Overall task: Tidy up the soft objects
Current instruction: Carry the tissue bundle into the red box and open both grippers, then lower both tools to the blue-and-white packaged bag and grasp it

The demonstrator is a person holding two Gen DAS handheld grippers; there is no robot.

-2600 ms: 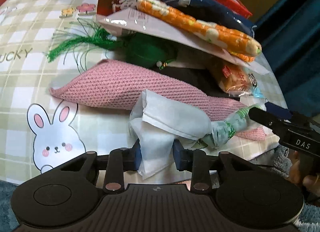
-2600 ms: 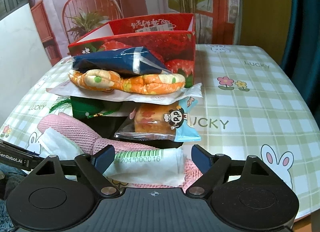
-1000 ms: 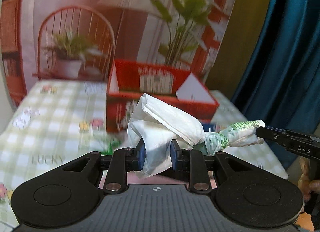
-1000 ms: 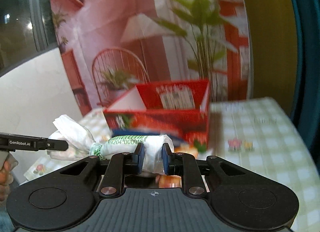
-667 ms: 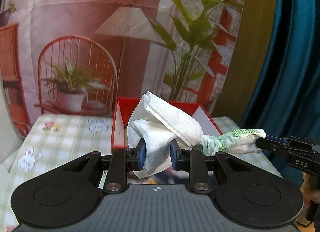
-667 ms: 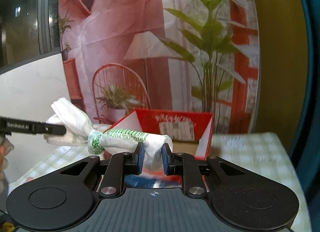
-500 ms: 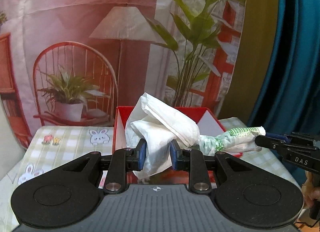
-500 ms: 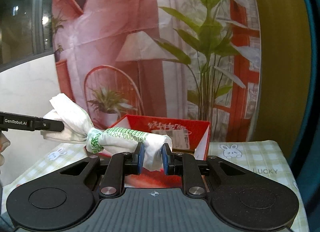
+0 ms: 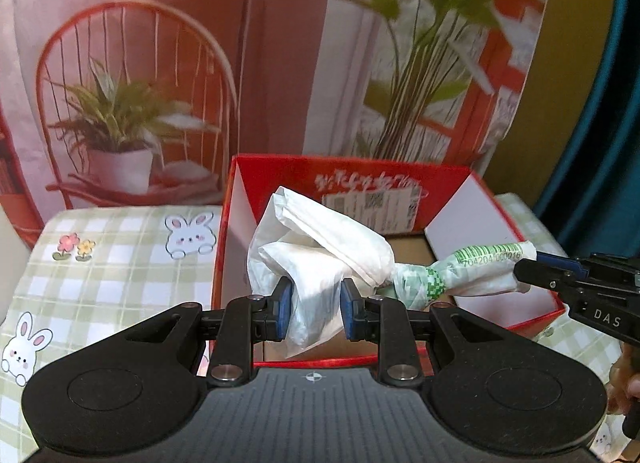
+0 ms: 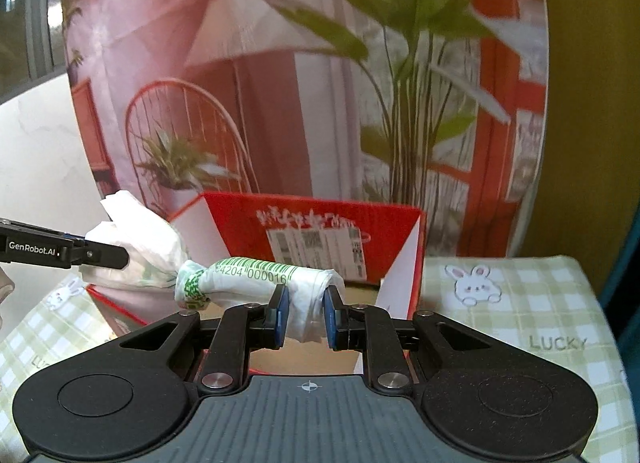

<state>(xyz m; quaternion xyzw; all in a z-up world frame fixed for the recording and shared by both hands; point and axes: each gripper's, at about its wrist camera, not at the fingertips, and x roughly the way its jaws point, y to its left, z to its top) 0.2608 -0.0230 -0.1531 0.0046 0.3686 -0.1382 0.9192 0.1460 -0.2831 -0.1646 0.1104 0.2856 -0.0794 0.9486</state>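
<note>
A white soft pack with a green barcode print [image 9: 340, 259] hangs between both grippers, above the open red box [image 9: 448, 183]. My left gripper [image 9: 313, 313] is shut on its crumpled white end. My right gripper [image 10: 304, 315] is shut on the printed end [image 10: 256, 273]. The right gripper also shows at the right edge of the left wrist view [image 9: 560, 275]; the left gripper shows at the left edge of the right wrist view [image 10: 80, 253]. The red box [image 10: 320, 219] stands open with a brown floor.
The table has a green checked cloth with rabbits and flowers [image 9: 120, 263], also seen in the right wrist view [image 10: 520, 303]. A printed backdrop of a chair, lamp and plants [image 9: 160, 83] stands behind the box. A teal curtain [image 9: 608, 103] hangs at the right.
Both grippers closed on the pack, lifted it off the pile on the table and carried it up and forward. It now hangs over the open red box.
</note>
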